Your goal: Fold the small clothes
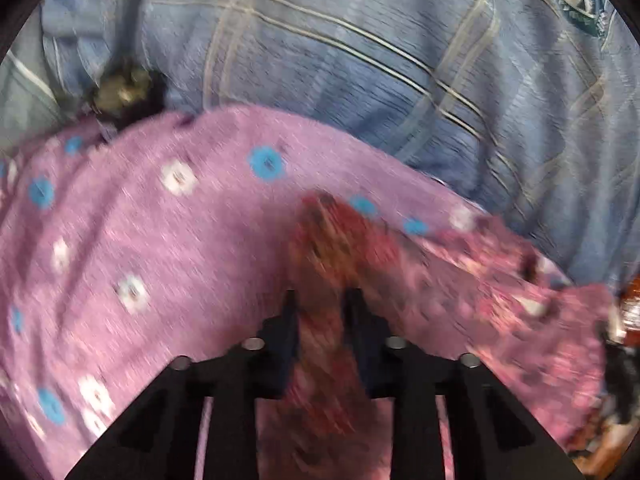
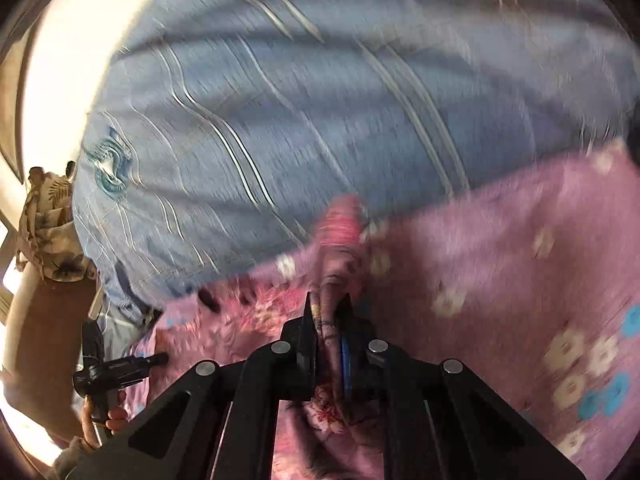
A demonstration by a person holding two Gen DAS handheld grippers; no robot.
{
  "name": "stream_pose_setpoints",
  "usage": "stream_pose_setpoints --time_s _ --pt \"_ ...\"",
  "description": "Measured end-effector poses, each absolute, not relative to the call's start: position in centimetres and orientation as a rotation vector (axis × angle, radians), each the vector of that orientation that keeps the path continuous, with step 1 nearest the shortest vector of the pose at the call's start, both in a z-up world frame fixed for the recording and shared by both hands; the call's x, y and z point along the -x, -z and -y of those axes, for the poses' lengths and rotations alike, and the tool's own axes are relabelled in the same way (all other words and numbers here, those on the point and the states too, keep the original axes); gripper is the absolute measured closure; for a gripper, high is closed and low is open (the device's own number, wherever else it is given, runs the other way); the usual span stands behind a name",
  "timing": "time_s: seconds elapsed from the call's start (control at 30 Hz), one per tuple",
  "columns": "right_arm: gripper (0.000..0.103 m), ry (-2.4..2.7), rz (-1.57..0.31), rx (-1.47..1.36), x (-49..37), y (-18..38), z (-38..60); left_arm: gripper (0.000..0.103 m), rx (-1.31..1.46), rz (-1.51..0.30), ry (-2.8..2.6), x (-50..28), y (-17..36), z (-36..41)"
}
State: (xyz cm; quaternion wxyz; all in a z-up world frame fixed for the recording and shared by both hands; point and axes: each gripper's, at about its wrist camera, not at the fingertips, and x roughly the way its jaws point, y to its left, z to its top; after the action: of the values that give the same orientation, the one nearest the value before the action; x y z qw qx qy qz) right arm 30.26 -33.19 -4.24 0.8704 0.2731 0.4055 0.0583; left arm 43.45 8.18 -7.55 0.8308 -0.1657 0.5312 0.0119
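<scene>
A small lilac garment (image 1: pixel 168 240) with blue and white dots lies on a blue checked bedspread (image 1: pixel 360 60). Its pink-red flowered inner side (image 1: pixel 332 248) is bunched into a ridge that runs between my left gripper's fingers. My left gripper (image 1: pixel 322 308) is shut on that fold. In the right wrist view the same lilac garment (image 2: pixel 500 248) spreads to the right, and its flowered side (image 2: pixel 240 320) shows at the lower left. My right gripper (image 2: pixel 328 308) is shut on a pinched ridge of the cloth. Both views are blurred.
The bedspread (image 2: pixel 300 120) fills the far half of both views. A dark crumpled item (image 1: pixel 124 88) lies at the garment's far left edge. A leaf-print cloth (image 2: pixel 52 232) hangs past the bed's left side. A hand (image 2: pixel 112 416) holds a black tool (image 2: pixel 116 368) at the lower left.
</scene>
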Motion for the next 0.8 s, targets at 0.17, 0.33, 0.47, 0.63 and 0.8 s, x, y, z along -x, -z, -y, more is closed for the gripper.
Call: stream_pose_setpoints --time_s 0.17,0.33,0.47,0.63,0.8 --pt "0.094 0.028 -1.101 -0.530 -31.5 10.7 34.5 0.085 0.305 -1.099 -0.121 -43.1 7.7 -7.8" --pt "0.080 0.037 -0.895 -0.533 -28.1 5.0 34.4 0.082 0.362 -0.977 -0.005 -40.5 3.0 -7.0" --pt "0.063 -0.128 -0.800 -0.474 -26.5 2.3 30.2 0.068 0.281 -1.013 0.071 -39.5 3.7 -3.0" --pt "0.064 -0.113 -1.025 -0.410 -26.8 9.2 27.6 0.068 0.249 -1.077 0.034 -38.9 7.8 -2.4" --pt "0.060 -0.090 -0.906 -0.394 -23.4 4.9 27.5 0.070 0.258 -1.071 0.081 -36.8 5.2 -2.0"
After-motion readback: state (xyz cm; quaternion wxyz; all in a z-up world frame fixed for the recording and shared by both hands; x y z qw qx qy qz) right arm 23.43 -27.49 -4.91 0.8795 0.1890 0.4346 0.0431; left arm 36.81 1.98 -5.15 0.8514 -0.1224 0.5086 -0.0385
